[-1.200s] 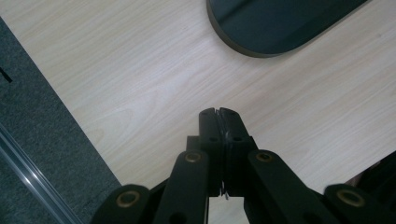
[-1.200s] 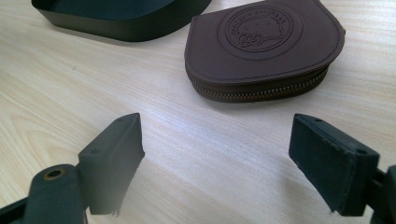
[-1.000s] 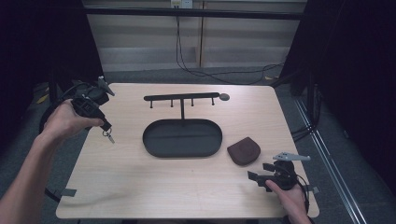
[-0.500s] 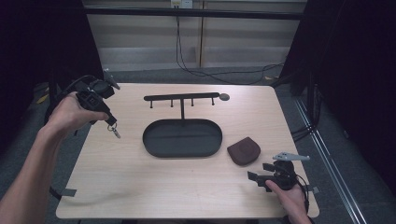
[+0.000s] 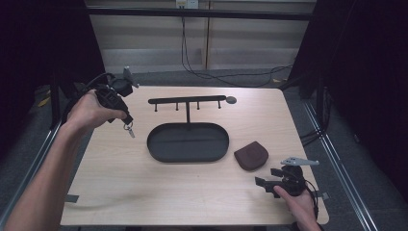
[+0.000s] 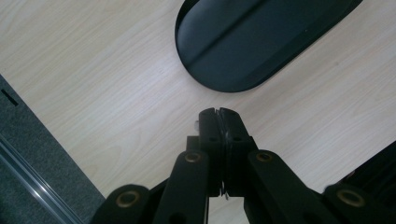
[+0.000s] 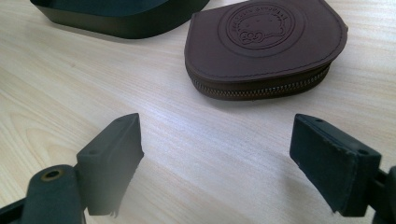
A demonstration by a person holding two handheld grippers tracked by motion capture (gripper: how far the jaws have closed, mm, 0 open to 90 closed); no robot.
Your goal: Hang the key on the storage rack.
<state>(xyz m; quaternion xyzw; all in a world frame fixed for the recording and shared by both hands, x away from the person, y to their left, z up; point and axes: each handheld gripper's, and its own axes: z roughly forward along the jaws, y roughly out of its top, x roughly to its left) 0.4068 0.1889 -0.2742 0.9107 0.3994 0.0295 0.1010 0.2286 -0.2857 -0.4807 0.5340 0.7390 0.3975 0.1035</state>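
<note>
A person at a wooden table holds a small set of keys above it in one gripper.

A black oval tray sits mid-table, with a hook rack behind it, both bare. Right of the tray lies a brown zip pouch. Left of the tray, the left gripper is clamped on keys, seemingly yet to be hung or placed. Beyond the pouch, the right gripper rests with jaws apart.

Pouch lies right of tray; hook rack stands behind tray.
</note>
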